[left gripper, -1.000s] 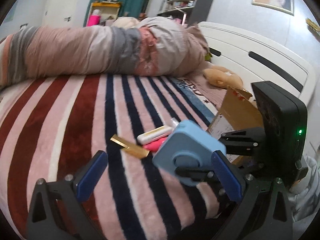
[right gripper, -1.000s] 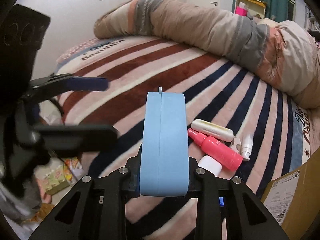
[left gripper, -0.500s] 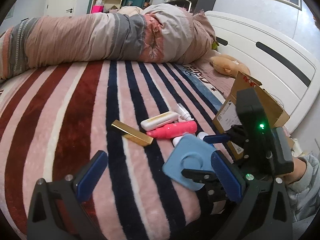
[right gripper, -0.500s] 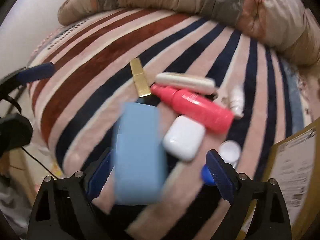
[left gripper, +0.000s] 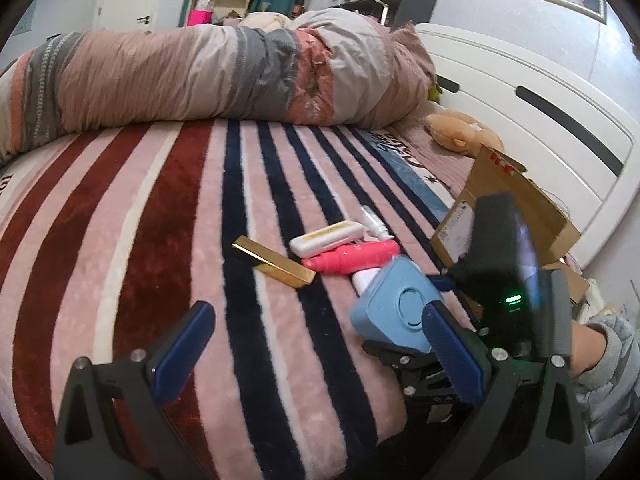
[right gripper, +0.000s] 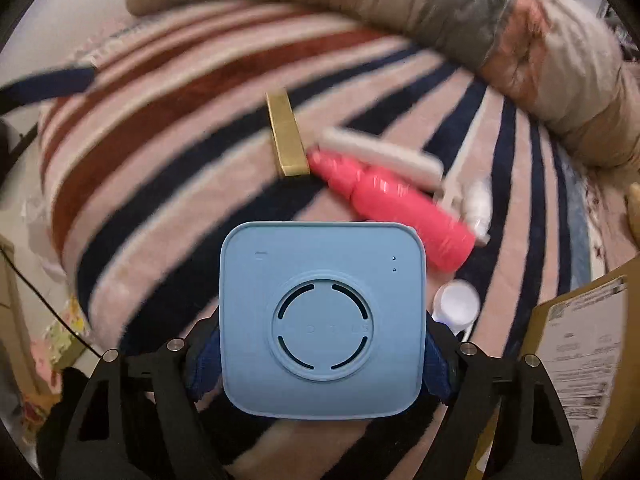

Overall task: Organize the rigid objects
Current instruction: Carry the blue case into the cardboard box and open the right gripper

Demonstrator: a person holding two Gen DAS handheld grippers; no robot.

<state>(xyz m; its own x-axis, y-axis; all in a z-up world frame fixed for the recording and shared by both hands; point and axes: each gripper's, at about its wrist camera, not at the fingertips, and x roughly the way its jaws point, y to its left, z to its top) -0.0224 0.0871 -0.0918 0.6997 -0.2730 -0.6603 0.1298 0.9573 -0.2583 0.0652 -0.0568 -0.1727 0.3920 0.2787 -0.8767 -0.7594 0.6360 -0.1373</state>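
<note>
Light-blue box (right gripper: 322, 320), pink bottle (right gripper: 394, 208), gold bar (right gripper: 286, 138), red-navy-pink striped blanket (left gripper: 160, 240).

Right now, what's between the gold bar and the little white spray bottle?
In the left wrist view, the pink bottle and white case lie between the gold bar and white spray bottle.

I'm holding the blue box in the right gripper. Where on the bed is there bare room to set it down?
Free: the striped blanket between the gold bar, the rolled quilt and the open left gripper. Crowded: right of the bar, where the white case, pink bottle and cardboard box cluster around the blue box.
</note>
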